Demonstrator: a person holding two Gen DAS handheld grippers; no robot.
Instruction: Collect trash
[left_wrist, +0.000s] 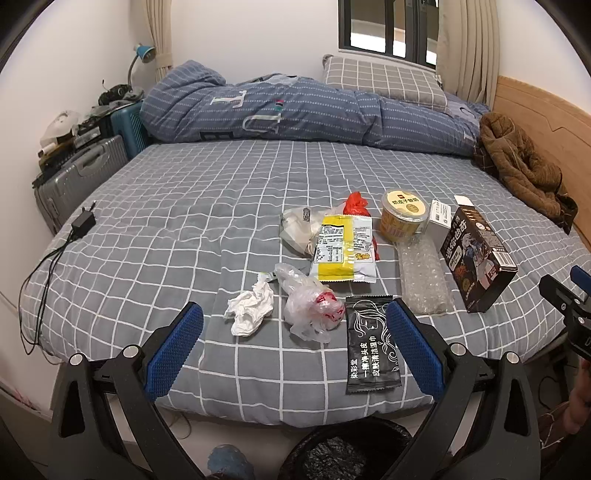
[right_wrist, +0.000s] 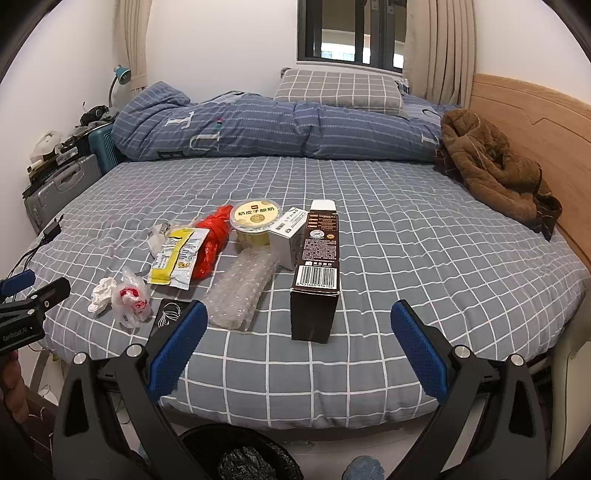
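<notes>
Home bedroom, checked bed, folded quilt, pillow, curtained window

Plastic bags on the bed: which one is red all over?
The red bag behind the yellow snack packet. The clear bag beside the crumpled tissue only has red print.

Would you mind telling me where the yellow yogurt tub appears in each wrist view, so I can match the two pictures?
Left wrist view: the yellow yogurt tub sits right of centre, left of the small white box.
Right wrist view: the tub sits left of centre, just right of the red plastic bag.
Shared landmark: the tall dark carton.
</notes>
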